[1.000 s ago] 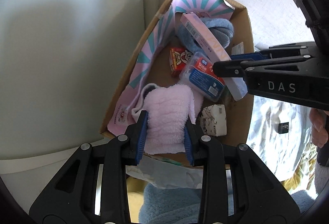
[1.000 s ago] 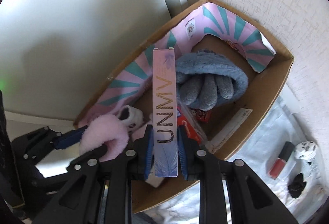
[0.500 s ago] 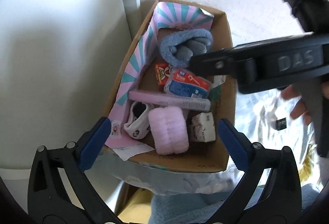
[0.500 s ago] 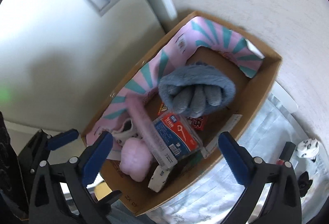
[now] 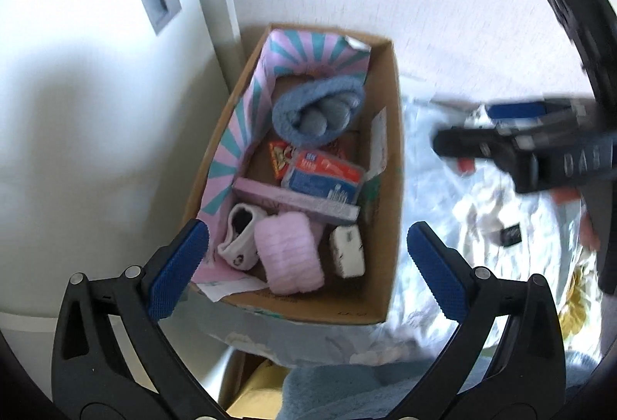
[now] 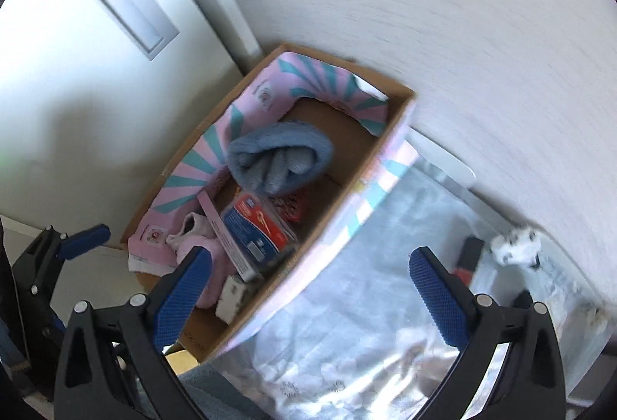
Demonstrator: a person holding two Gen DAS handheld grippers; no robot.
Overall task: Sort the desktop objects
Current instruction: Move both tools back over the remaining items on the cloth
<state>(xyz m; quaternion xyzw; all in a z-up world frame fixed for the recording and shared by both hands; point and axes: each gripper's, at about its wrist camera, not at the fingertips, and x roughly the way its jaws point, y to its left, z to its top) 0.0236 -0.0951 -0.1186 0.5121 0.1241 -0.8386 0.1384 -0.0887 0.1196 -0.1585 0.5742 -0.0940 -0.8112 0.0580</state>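
Observation:
A cardboard box (image 5: 389,165) (image 6: 347,212) stands against the wall. Inside lie a pink fluffy roll (image 5: 289,254), a long pink box (image 5: 293,198) (image 6: 227,235), a blue-and-red pack (image 5: 324,175) (image 6: 256,227), a blue fuzzy bundle (image 5: 318,111) (image 6: 279,158), a white sock (image 5: 239,235) and a small white packet (image 5: 347,250). My left gripper (image 5: 308,266) is open and empty above the box's near end. My right gripper (image 6: 308,289) is open and empty over the box's right wall; it shows blurred in the left wrist view (image 5: 540,154).
A floral silvery cloth (image 6: 366,304) covers the desk right of the box. On it lie a red lipstick (image 6: 466,260), a white spotted item (image 6: 515,246) and a small black item (image 5: 511,235). A white cabinet door (image 5: 96,92) stands left of the box.
My left gripper let go of the pink fluffy roll and my right gripper let go of the long pink box. Both opened wide and drew back up from the box.

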